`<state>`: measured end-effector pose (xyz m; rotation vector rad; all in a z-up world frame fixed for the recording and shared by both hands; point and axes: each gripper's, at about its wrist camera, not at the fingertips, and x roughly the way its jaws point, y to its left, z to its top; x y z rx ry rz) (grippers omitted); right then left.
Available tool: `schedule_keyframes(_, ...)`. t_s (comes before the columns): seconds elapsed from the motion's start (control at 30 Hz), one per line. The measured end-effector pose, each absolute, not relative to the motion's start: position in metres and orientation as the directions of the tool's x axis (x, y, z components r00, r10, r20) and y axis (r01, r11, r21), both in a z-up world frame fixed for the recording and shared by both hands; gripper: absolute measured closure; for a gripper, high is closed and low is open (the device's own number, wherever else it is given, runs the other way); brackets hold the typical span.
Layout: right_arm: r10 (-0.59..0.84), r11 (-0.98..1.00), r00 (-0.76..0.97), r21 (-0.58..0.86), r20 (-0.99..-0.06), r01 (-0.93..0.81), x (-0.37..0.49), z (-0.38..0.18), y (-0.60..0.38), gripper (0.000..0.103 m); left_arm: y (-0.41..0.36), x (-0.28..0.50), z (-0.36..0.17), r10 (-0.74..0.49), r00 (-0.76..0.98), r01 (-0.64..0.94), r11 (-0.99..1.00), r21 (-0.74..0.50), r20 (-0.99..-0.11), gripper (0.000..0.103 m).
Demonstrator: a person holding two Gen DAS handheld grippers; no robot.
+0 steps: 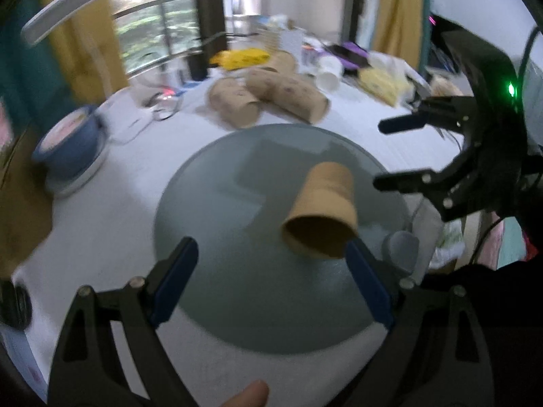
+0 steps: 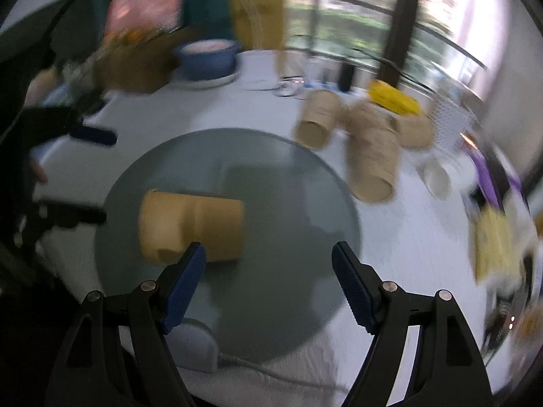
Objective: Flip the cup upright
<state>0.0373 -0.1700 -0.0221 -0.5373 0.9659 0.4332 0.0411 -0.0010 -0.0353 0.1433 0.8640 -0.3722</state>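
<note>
A brown paper cup (image 1: 322, 210) lies on its side on a round grey glass plate (image 1: 237, 288), its open mouth toward the left wrist camera. My left gripper (image 1: 271, 251) is open; the cup's rim sits just by its right fingertip. In the right wrist view the cup (image 2: 191, 225) lies sideways on the plate (image 2: 288, 186), beside my open right gripper's (image 2: 269, 256) left fingertip. The right gripper (image 1: 383, 152) also shows open at the right of the left wrist view. The left gripper (image 2: 98, 176) shows at the left edge of the right wrist view.
Several brown paper cup stacks (image 1: 271, 95) lie on the white tablecloth beyond the plate. A blue bowl on a white saucer (image 1: 68, 146) stands at the left. White cups (image 1: 329, 71), a yellow packet (image 1: 241, 57) and clutter fill the far side.
</note>
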Motion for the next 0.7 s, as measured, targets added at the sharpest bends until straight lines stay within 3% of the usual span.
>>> schedule_keyframes(0.27, 0.084, 0.524, 0.360, -0.266, -0.929, -0.809, 0.044, -0.044, -0.113, 0.024, 0.043, 0.024, -0.048, -0.250, 0.645, 0.200, 0.967, -0.157, -0.722, 0.013)
schedule_keyframes(0.7, -0.125, 0.061, 0.210, -0.219, -0.970, -0.974, 0.047, -0.082, -0.065, 0.024, 0.067, 0.010, -0.078, -0.248, 0.655, 0.059, 0.958, -0.280, -0.714, 0.013)
